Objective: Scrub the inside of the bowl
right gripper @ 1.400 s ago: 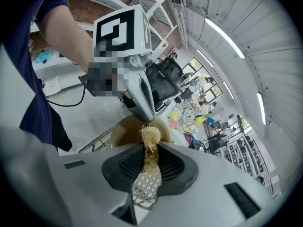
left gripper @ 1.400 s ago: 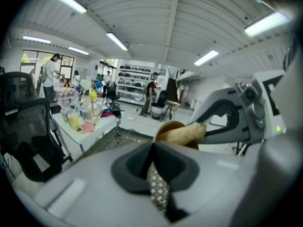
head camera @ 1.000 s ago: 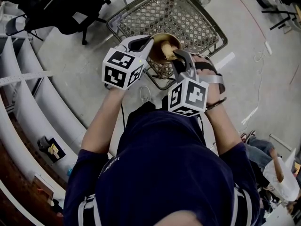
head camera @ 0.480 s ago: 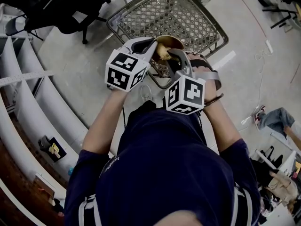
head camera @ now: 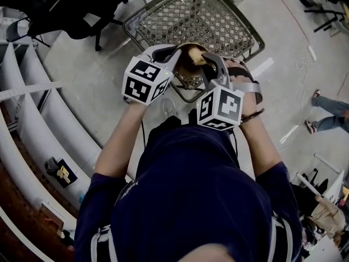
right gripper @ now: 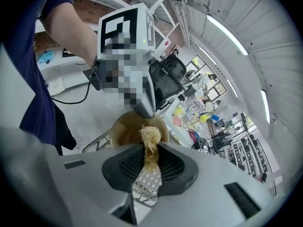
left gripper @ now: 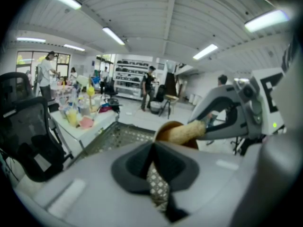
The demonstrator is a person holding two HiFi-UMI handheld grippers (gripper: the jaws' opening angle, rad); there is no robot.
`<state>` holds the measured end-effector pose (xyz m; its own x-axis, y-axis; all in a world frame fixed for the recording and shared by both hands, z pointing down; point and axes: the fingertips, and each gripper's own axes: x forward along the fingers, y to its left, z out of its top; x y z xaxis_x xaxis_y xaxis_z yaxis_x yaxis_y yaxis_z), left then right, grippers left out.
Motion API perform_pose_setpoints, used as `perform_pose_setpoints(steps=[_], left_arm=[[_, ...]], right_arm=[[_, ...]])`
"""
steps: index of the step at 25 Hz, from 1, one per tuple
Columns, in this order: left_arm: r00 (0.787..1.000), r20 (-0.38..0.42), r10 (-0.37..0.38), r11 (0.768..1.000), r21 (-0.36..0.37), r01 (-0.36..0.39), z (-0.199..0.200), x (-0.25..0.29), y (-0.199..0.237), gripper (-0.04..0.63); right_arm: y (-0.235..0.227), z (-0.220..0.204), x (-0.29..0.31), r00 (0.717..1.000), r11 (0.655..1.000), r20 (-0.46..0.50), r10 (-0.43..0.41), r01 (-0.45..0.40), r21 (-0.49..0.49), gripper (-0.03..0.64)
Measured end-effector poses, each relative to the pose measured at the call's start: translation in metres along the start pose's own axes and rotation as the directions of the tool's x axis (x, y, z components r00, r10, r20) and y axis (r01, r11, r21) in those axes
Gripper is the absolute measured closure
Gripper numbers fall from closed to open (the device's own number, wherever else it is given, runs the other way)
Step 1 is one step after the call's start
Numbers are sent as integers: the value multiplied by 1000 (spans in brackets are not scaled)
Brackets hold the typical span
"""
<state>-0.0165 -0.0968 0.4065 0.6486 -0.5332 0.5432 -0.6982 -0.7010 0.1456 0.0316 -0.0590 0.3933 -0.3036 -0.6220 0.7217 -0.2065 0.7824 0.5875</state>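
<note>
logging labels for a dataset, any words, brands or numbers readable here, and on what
No readable text anywhere.
Left marker cube and right marker cube: black-and-white square patterns only, no letters.
Clutter on the far table: too small and blurred to read.

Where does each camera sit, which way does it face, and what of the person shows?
Head view: on the head, facing steeply down at the bowl over the wire basket; torso, forearms show.
Left gripper view: on the left hand-held gripper, along jaws shut on the bowl; no body.
Right gripper view: on the right hand-held gripper, along jaws shut on the scrubber; one forearm.
Both gripper views share bowl and scrubber.
</note>
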Motion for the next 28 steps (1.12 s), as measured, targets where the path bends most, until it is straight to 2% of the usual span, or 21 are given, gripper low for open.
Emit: perform_pose_setpoints(steps=[5,13,21,28], left_arm=[[1000,-2,15,1000,0,-15,1,0,6,584],[1000,7,10,1000,2,-10,8,2,4,584],[1000,-3,0,1000,4,0,8,8,0,583],[1000,-24,-16,1000,9,17,3,14,-3,584]], right_arm=[[21,-4,2,999,999,-6,54,-54,-1,554],[38,9,7,993,993,42,114,-114,12,554],[28,12,13,992,994,68,109,-110,10,554],[5,7,13,996,998,66,53,-56,35,554]])
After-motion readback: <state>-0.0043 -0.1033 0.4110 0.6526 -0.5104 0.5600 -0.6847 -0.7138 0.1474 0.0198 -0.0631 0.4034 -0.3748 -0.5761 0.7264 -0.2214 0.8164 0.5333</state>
